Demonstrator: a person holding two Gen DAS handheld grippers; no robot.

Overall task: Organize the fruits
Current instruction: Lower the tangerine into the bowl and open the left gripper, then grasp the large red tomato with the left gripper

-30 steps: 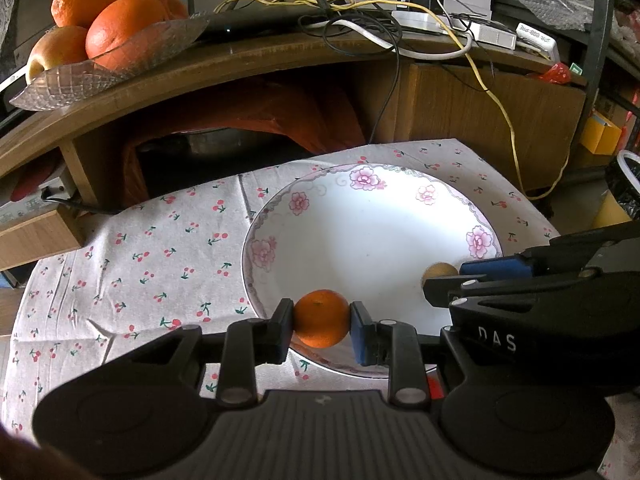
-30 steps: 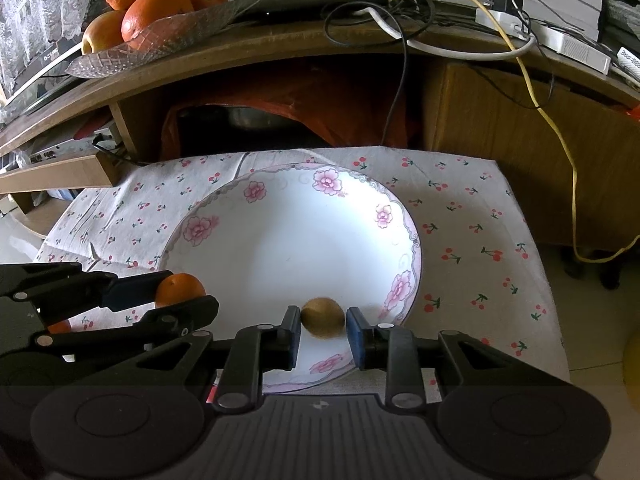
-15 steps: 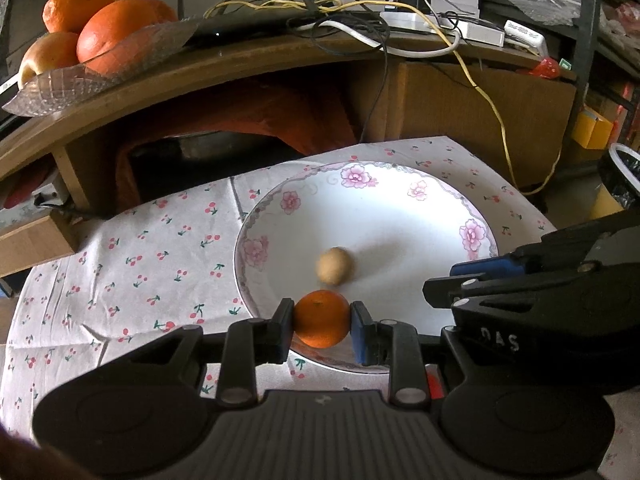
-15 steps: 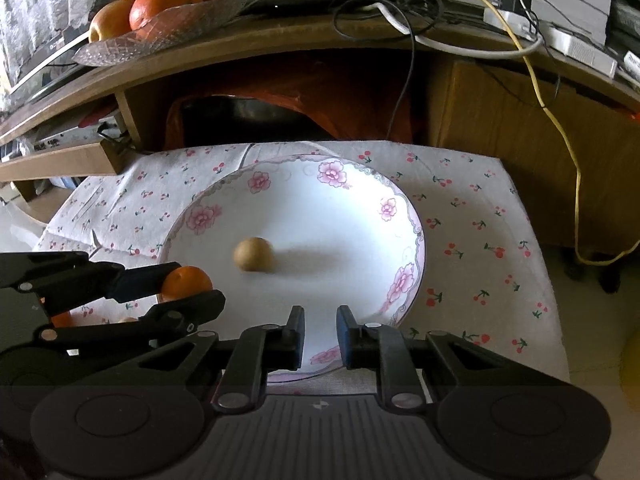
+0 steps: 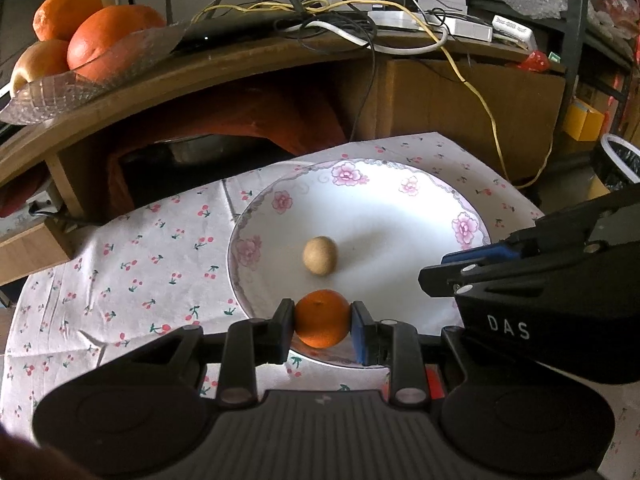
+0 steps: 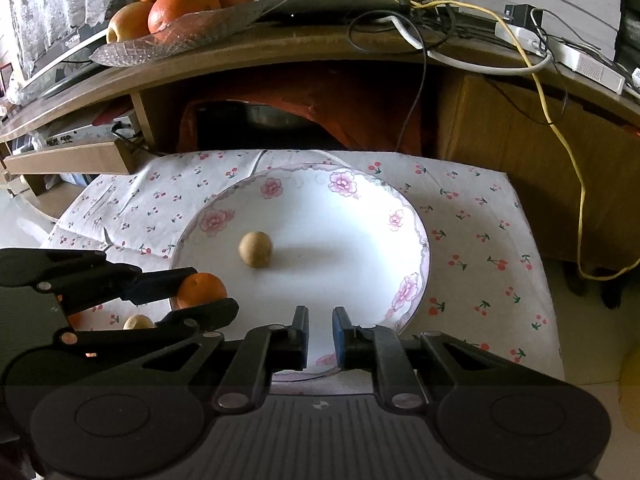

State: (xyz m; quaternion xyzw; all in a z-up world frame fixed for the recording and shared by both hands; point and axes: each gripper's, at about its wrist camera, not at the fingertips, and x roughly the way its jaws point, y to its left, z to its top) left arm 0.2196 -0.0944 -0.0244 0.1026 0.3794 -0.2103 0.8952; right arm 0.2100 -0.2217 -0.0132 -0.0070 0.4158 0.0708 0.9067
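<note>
A white plate (image 5: 400, 240) with pink flowers lies on a cherry-print cloth (image 5: 152, 264). A small brown round fruit (image 5: 319, 255) rests loose near the plate's middle, also in the right wrist view (image 6: 255, 249). My left gripper (image 5: 322, 326) is shut on a small orange (image 5: 322, 318) over the plate's near rim; the orange shows in the right wrist view (image 6: 201, 289). My right gripper (image 6: 320, 334) is empty over the near rim, its jaws a narrow gap apart. Another small brown fruit (image 6: 138, 322) lies under the left gripper.
A wooden desk (image 6: 320, 56) rises behind the cloth. On it stand a glass dish (image 5: 80, 80) of oranges and an apple, a tangle of cables (image 5: 360, 20) and a power strip (image 6: 576, 60). A yellow cable (image 6: 576, 184) hangs on the right.
My right gripper let go of the brown fruit, which rolled to the plate's middle; the gripper pulled back and its jaws narrowed. My left gripper kept hold of the orange.
</note>
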